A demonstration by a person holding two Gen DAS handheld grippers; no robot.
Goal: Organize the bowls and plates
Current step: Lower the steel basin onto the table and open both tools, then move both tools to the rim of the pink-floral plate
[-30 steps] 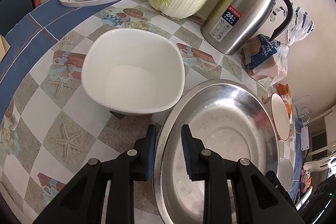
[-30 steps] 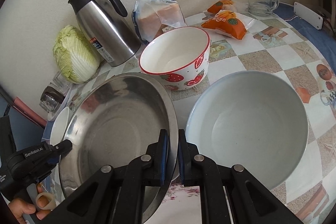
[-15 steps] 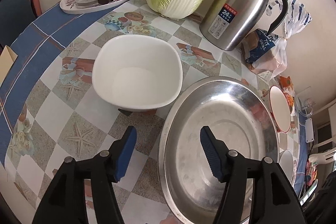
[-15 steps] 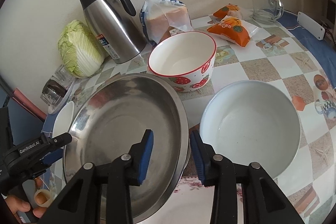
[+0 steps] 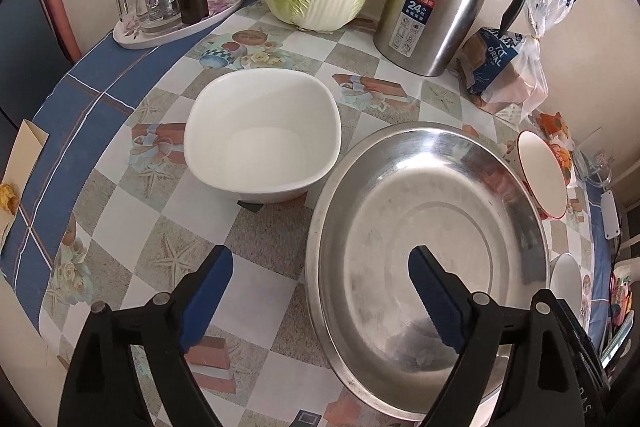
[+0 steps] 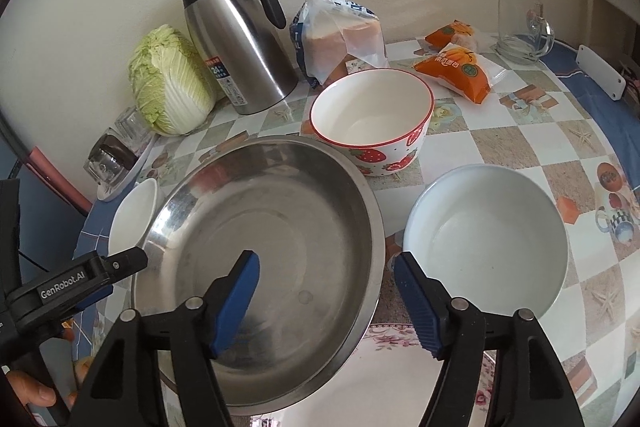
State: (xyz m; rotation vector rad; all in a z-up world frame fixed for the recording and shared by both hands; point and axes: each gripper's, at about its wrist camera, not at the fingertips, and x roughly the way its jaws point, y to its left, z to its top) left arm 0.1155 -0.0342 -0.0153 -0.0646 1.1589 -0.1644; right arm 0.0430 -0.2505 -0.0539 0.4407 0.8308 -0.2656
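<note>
The wide stainless steel basin (image 5: pixel 424 239) sits flat on the patterned tablecloth (image 5: pixel 132 211) in the near middle, with the square white bowl (image 5: pixel 262 139) just beside its left edge, the strawberry-print bowl (image 6: pixel 372 119) at its far right and the pale blue bowl (image 6: pixel 486 239) on its right. The left gripper (image 5: pixel 320 303) straddles the basin's left rim, one pad inside and one outside, its jaws opening with no pad pressing the metal; the right gripper (image 6: pixel 326 303) straddles the right rim the same way, its jaws also opening and free of it. The basin looks thin, stiff and light but smooth and slippery, so its rolled rim at two opposite sides is probably the surest place to pinch. The ceramic bowls are likely heavier and chip-prone; each is best taken by the wall just below its lip and nested gently.
</note>
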